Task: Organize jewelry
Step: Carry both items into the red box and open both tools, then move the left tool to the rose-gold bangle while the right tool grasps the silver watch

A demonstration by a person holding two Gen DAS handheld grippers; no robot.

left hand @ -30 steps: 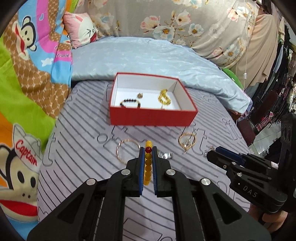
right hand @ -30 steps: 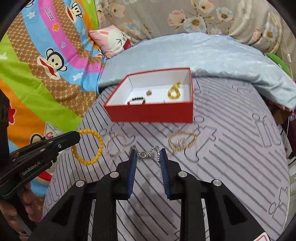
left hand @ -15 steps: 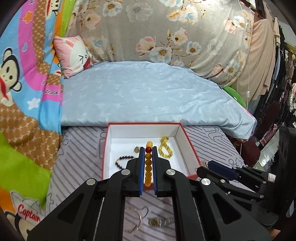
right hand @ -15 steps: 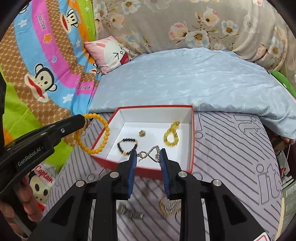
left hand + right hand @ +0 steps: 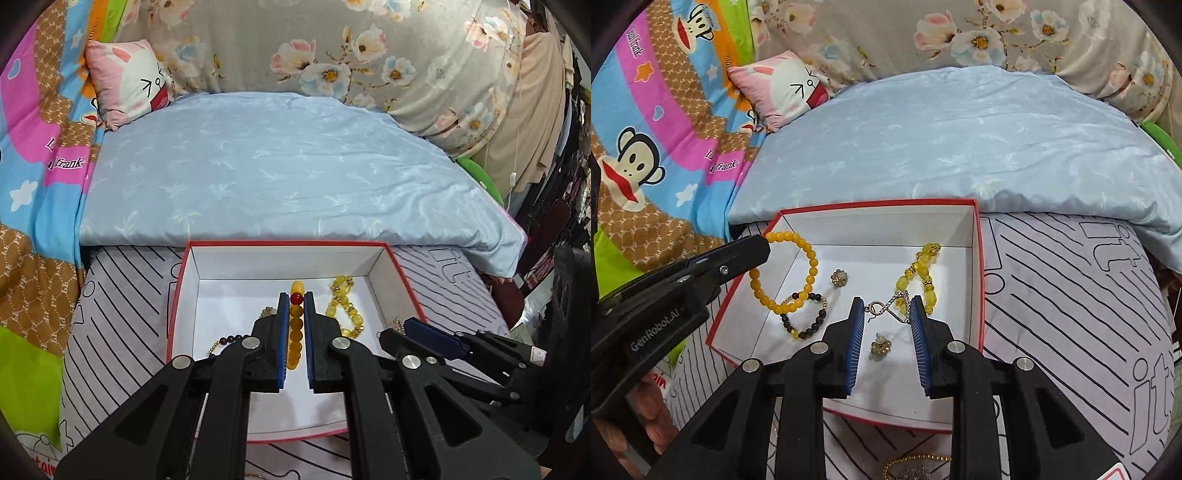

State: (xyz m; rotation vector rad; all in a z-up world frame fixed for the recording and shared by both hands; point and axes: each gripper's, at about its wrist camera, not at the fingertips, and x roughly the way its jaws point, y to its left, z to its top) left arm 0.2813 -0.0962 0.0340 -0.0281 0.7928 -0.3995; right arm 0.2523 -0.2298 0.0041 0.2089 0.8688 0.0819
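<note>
A red box with a white inside (image 5: 192,273) (image 5: 977,258) lies on the striped bed sheet. My left gripper (image 5: 296,299) (image 5: 764,245) is shut on an orange bead bracelet (image 5: 295,332) (image 5: 809,273), which hangs over the box's left part. My right gripper (image 5: 886,308) (image 5: 397,326) is shut on a thin silver chain bracelet (image 5: 886,306) above the box's middle. Inside the box lie a yellow crystal bracelet (image 5: 919,273) (image 5: 343,306), a dark bead bracelet (image 5: 809,321) (image 5: 229,338) and two small gold earrings (image 5: 839,277) (image 5: 880,347).
A folded pale blue quilt (image 5: 280,162) lies right behind the box. A pink rabbit pillow (image 5: 786,86) and a cartoon monkey blanket (image 5: 639,155) are at the left. A gold chain bracelet (image 5: 912,467) lies on the sheet in front of the box. A hand (image 5: 646,417) holds the left gripper.
Both grippers have moved forward from the sheet in front of the box to above its inside, each still carrying its bracelet. The loose pieces on the sheet have dropped out of view below.
</note>
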